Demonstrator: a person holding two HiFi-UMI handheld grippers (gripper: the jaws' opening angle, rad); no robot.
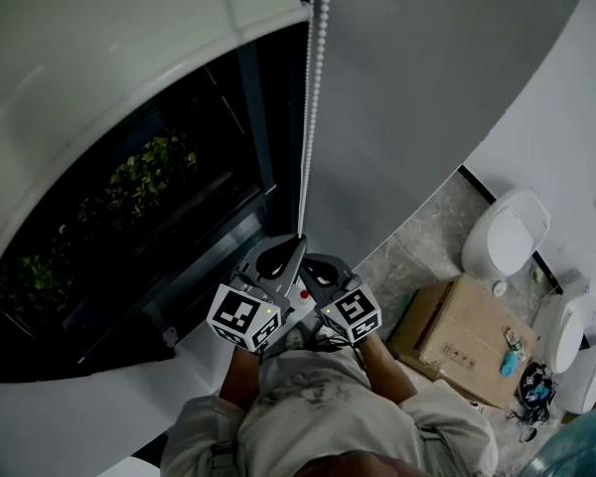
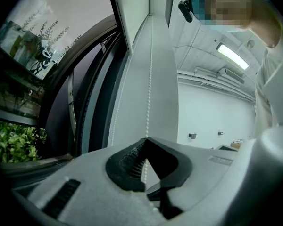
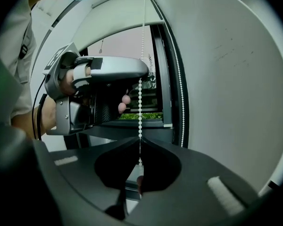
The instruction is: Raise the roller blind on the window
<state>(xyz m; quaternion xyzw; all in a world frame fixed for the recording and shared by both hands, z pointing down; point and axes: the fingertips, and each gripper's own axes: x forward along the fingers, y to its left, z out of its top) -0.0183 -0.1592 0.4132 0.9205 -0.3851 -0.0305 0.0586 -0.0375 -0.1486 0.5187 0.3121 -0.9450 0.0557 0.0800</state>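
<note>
Likely mid-pull: left gripper (image 2: 145, 140) & right gripper (image 3: 139, 139) both clenched on white plastic bead chain (image 1: 313, 97). Next: regrip higher, alternately.

Bead chain (image 1: 315, 87) between window (image 1: 129, 197) left and wall (image 1: 427, 87) right

Dim, greyish frames — the window (image 1: 129, 227) looks dark, a ceiling strip light (image 2: 232, 55) glares, fisheye edges blacken.

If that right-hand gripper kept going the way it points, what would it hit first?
Probably the window frame, passing just under the left gripper. The right gripper is shut on the bead chain and faces the dark frame; depth is hard to judge.
</note>
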